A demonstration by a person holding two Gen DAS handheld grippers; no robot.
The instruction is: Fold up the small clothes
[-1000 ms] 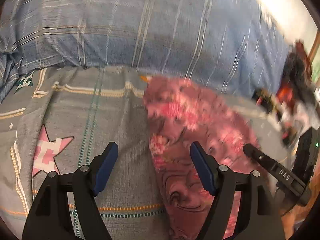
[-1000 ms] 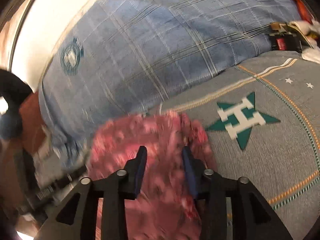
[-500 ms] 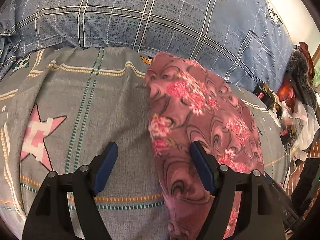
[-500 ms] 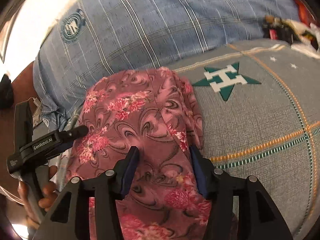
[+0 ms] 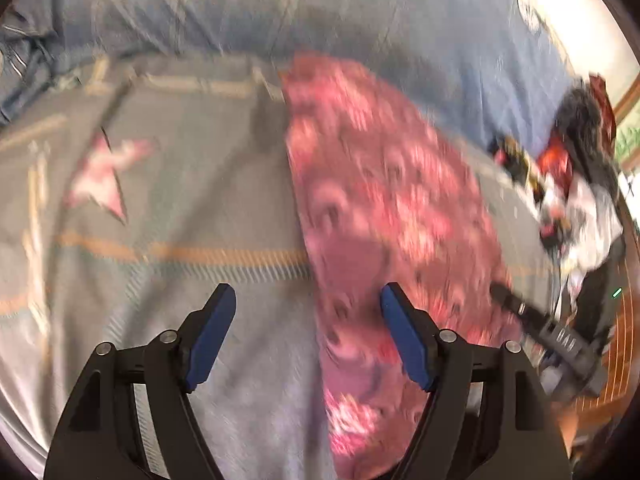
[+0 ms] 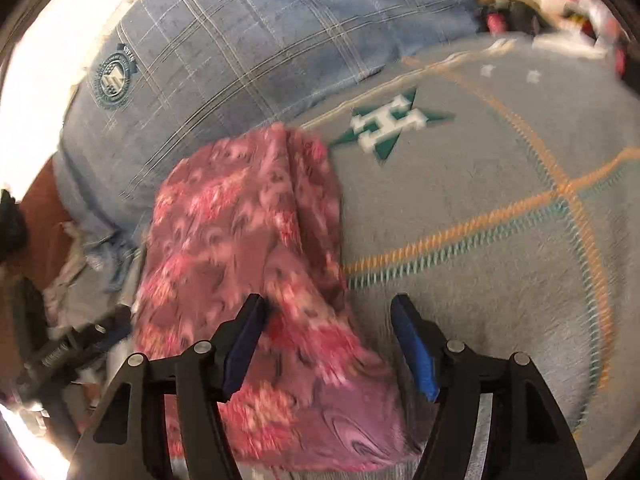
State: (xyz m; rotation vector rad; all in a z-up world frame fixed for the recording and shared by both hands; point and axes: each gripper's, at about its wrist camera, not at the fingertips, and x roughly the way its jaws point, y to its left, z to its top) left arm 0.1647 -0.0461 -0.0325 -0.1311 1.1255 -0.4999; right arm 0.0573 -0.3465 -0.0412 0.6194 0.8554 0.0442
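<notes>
A pink floral garment (image 5: 384,216) lies as a long folded strip on the grey blanket (image 5: 180,208). It also shows in the right wrist view (image 6: 244,232). My left gripper (image 5: 308,334) is open and empty, straddling the garment's left edge. My right gripper (image 6: 328,344) is open and empty, over the garment's right edge; its left finger (image 6: 244,344) is over the cloth. The other gripper (image 5: 560,340) shows at the right of the left wrist view. Both views are blurred by motion.
A blue plaid cover (image 6: 248,40) lies beyond the garment. The grey blanket carries a green star (image 6: 390,120) and a pink star (image 5: 104,176). Clutter sits at the bed's far side (image 5: 560,184), and it also shows in the right wrist view (image 6: 552,8).
My right gripper has opened wide and let go of the garment, which now lies flat. Both grippers have pulled back slightly; the left stays open.
</notes>
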